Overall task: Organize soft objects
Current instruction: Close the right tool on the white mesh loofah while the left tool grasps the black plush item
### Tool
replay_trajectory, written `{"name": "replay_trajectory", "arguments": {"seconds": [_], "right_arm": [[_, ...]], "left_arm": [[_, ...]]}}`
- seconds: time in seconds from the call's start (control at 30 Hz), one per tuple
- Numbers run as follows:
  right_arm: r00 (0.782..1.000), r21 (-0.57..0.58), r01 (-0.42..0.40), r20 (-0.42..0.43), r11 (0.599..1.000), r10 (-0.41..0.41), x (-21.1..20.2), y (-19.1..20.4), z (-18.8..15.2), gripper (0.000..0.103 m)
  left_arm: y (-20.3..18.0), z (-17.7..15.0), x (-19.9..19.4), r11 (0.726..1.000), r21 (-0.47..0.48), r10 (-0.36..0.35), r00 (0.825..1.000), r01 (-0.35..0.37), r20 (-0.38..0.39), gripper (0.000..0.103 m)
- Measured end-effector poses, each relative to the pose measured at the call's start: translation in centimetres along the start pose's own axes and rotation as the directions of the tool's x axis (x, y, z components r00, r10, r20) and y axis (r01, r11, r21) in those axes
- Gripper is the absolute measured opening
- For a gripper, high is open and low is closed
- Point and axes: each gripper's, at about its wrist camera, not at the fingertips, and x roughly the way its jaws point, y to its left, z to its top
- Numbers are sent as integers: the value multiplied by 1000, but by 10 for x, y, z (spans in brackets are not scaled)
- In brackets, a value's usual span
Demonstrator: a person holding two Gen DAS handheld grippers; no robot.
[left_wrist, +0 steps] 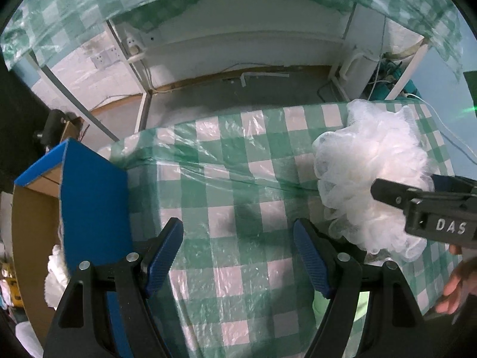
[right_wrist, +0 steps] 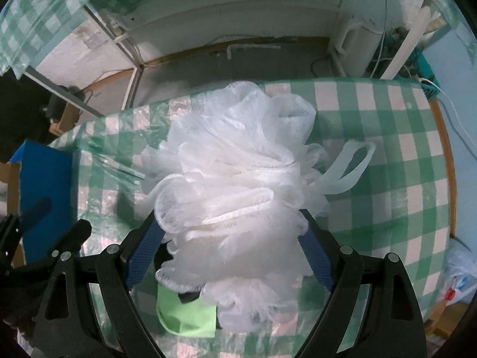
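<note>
A white mesh bath pouf (right_wrist: 232, 179) sits over the green-checked tablecloth (right_wrist: 387, 155), its ribbon loop (right_wrist: 351, 167) trailing to the right. My right gripper (right_wrist: 229, 217) points down around it, one blue pad on each side. The mesh brushes the pads but does not look squeezed. In the left wrist view the pouf (left_wrist: 372, 161) is at the right, with a right finger (left_wrist: 387, 194) crossing it. My left gripper (left_wrist: 237, 226) is open over bare cloth with nothing between its fingers. A light green soft item (right_wrist: 187, 316) lies under the pouf's near side.
A blue-sided cardboard box (left_wrist: 95, 203) stands at the table's left end, with something white and fluffy (left_wrist: 56, 274) inside. A person's hand (left_wrist: 456, 283) shows at the right edge. Beyond the table's far edge are floor, white frame legs and cables (left_wrist: 384, 80).
</note>
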Motion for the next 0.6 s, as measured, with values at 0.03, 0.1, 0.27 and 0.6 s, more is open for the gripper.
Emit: {"name": "replay_trajectory", "arguments": {"seconds": [0.03,0.1,0.27,0.6], "right_arm": [[1000,1,8,-7,1000,-8,4,0,0,87],[1000,5,27,-16,1000,-27,12,-1,1,87],[997,10,61,-36,998,-61,28,2,4,92],[983,-4,154,-105,988,-153,66,-5,1,95]], "left_arm": [[0,0,3,1000,-2,5,1000,-5,-4,78],[1,0,8,1000,-5,12,1000,-12,-13,78],[3,0,22,1000,-12,5,999,-6,-48,78],[-4,-3,38,999,-20,-48,994,46,-101,78]]}}
